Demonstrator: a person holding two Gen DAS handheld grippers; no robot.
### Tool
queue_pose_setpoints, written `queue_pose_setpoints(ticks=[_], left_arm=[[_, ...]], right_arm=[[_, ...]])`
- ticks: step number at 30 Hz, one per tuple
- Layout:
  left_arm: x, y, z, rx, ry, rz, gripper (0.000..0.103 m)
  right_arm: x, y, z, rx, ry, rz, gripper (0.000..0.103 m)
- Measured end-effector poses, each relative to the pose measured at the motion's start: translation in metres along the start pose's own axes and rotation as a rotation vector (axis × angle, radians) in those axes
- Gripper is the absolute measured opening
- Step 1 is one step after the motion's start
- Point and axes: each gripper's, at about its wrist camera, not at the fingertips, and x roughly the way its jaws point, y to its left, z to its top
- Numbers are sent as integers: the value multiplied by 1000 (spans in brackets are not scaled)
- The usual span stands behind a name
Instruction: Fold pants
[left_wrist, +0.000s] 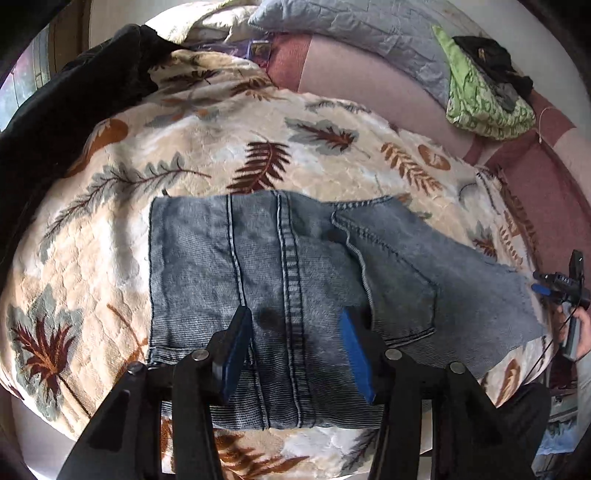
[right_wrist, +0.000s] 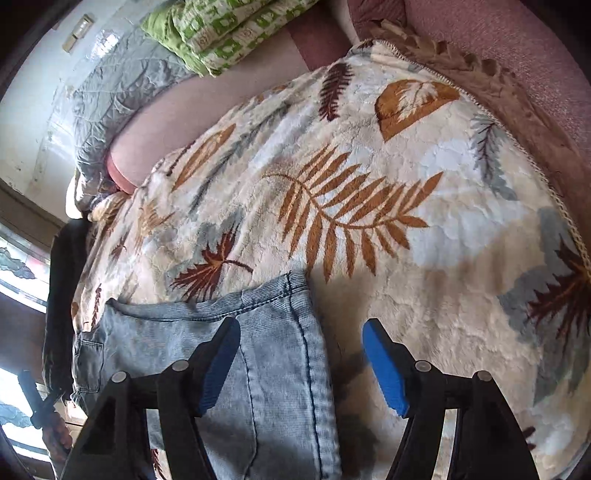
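Jeans (left_wrist: 280, 266) lie folded flat on leaf-print blanket (left_wrist: 229, 147), pocket side up; left gripper (left_wrist: 295, 321) over jeans, jaws spread, gripping nothing; right gripper (right_wrist: 301, 332) over jeans' edge (right_wrist: 306, 332), jaws spread, gripping nothing; green pillow (right_wrist: 221, 33) well apart at back

Both wrist cameras are looking steeply down from close above a bed. Each is framing its own open blue-padded fingers, and both are sharing the folded jeans (left_wrist: 295, 266) (right_wrist: 236, 354) lying on the leaf-print blanket (left_wrist: 229, 140) (right_wrist: 406, 177).
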Motion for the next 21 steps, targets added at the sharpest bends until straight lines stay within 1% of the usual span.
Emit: queue_pose_setpoints(ticks=[1, 2, 3, 4, 5, 6, 7, 8, 9, 11, 12, 13, 14, 15, 16, 17, 18, 19, 20, 21], left_arm=[[8, -1, -4, 7, 12, 8, 51], [12, -1, -8, 18, 8, 18, 51], [12, 0, -10, 23, -2, 17, 51], [12, 1, -11, 19, -6, 7, 51], [11, 4, -10, 12, -6, -3, 51], [11, 7, -10, 6, -6, -8, 51], [12, 9, -8, -1, -5, -9, 51], [12, 12, -9, -10, -5, -13, 51], [12, 14, -9, -15, -8, -18, 51], [12, 14, -12, -6, -17, -18, 51], [13, 14, -12, -1, -21, -14, 51], [12, 14, -13, -1, -24, -12, 51], [12, 13, -13, -2, -25, -11, 51], [12, 13, -12, -3, -24, -9, 51], [12, 13, -12, -2, -23, -7, 51], [12, 13, -12, -1, -23, -5, 51], [12, 12, -12, -2, -25, -3, 51], [11, 12, -12, -3, -26, -1, 51], [11, 11, -12, 0, -26, 2, 51], [11, 11, -12, 2, -27, 5, 51]], right_arm=[[7, 4, 2, -19, 14, -13, 65], [14, 9, 4, -48, 30, -14, 58], [18, 15, 5, -76, 40, -19, 36], [20, 20, 6, -107, 40, -47, 17], [21, 26, 6, -136, 44, -65, 14], [22, 31, 7, -162, 46, -78, 13], [19, 37, 8, -194, 28, -104, 12], [12, 42, 10, -216, -11, -122, 12], [3, 46, 14, -223, -56, -121, 12], [-13, 52, 21, -220, -148, -88, 12], [-14, 53, 22, -218, -175, -85, 12], [-6, 51, 22, -207, -158, -88, 12], [10, 47, 22, -192, -81, -105, 14], [28, 43, 19, -183, -6, -153, 16], [38, 39, 13, -189, 23, -201, 20], [38, 37, 8, -184, 14, -203, 21], [31, 34, 4, -162, -8, -188, 30], [21, 33, 0, -139, -25, -178, 46], [8, 33, -3, -126, -52, -164, 50], [-7, 34, -8, -117, -82, -145, 51]])
